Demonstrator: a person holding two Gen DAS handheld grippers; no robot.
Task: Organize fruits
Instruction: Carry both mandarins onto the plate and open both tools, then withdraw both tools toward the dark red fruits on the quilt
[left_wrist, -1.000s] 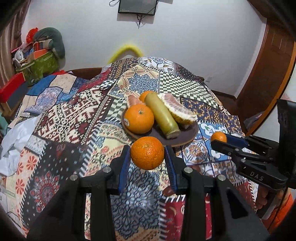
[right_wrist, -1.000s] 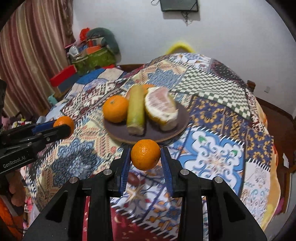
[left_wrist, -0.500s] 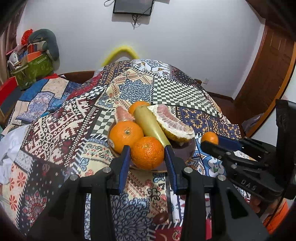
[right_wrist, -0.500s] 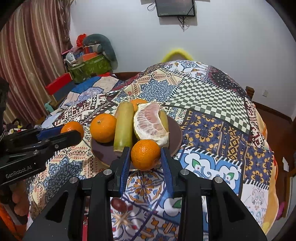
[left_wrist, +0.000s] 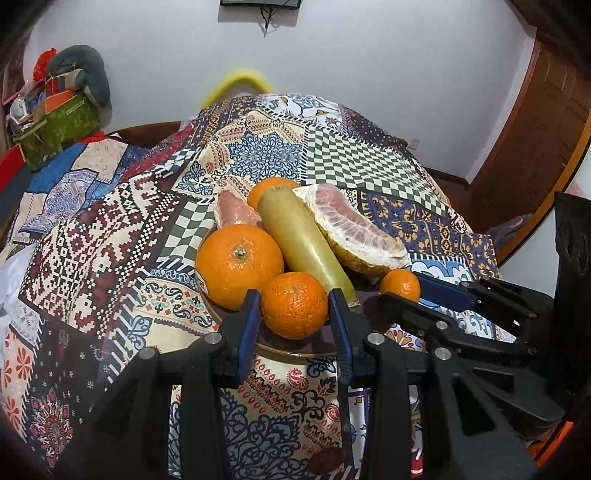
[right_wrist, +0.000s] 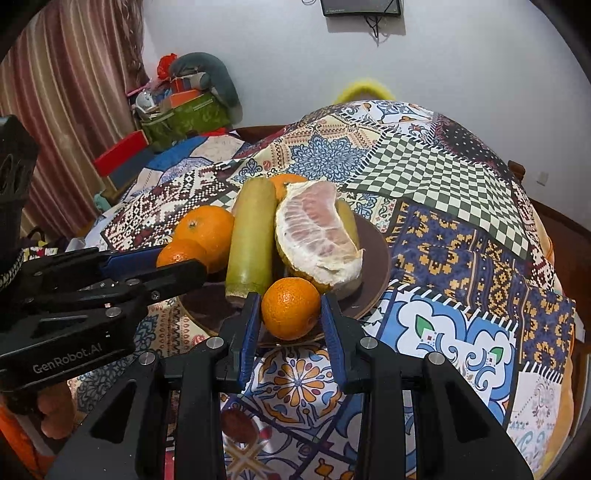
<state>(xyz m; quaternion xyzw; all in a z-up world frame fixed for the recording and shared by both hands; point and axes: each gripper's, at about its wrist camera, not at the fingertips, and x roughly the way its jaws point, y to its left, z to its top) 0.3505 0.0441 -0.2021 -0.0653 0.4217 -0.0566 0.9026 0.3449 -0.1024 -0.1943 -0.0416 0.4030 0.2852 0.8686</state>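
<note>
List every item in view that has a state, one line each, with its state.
left gripper: shut on an orange, above the plate's near rim
left orange: gripped, not yet set down
right gripper: shut on a smaller orange
right orange: gripped, at the plate's near edge
plate: loaded with fruit
big orange: whole, lying on the plate
pomelo piece: peeled, flesh exposed
green stalk: cut, lying lengthwise on the plate

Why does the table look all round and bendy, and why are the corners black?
Both wrist views use fisheye lenses, so the patchwork tablecloth bulges like a dome and the corners go dark. Left wrist view: the door frame curves. Right wrist view: the curtain bends.
</note>
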